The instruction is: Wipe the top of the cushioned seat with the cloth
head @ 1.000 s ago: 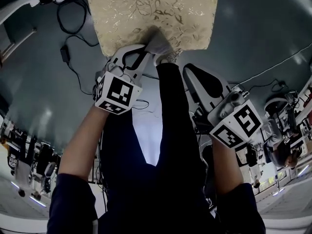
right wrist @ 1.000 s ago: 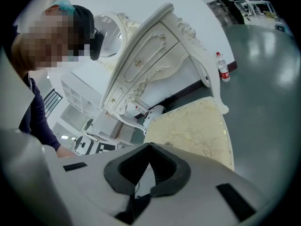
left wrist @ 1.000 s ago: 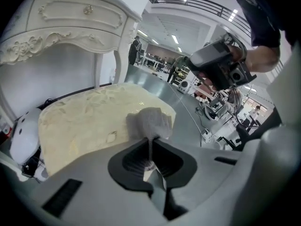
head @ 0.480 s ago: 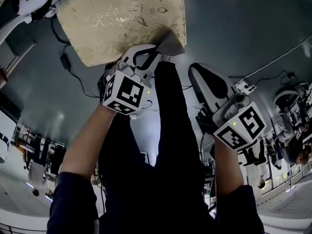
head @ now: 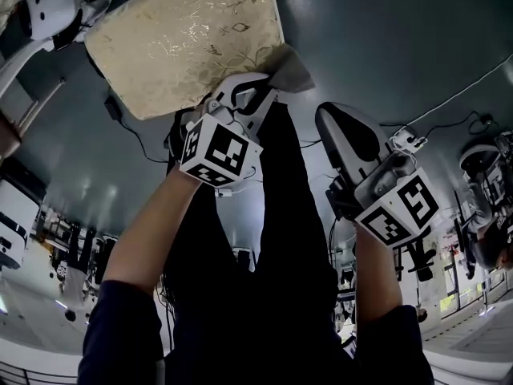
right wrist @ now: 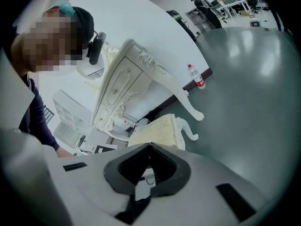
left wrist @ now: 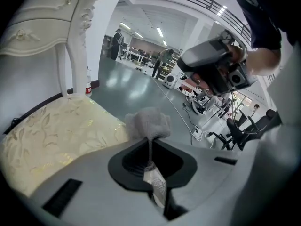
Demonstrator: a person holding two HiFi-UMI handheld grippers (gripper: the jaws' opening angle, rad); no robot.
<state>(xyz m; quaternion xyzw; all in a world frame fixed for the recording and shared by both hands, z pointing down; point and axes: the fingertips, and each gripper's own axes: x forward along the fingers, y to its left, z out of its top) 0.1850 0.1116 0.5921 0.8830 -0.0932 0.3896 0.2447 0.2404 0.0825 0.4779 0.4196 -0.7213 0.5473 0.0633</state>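
The cushioned seat, cream with a gold leaf pattern, fills the upper left of the head view. My left gripper is shut on a grey cloth at the seat's near right corner. In the left gripper view the cloth bunches at the jaw tips, just off the seat edge and over the floor. My right gripper hangs to the right, apart from the seat, shut with nothing in it. In the right gripper view its closed jaws point toward the seat.
A white ornate dresser stands beside the seat, with a bottle on the floor by the wall. Black cables lie on the grey floor near the seat. A person's dark trousers are between the grippers. Desks and people are far off.
The left gripper and cloth have slid rightward across the seat's near edge to its right corner, the cloth now hanging partly past the edge. The right gripper has barely shifted.
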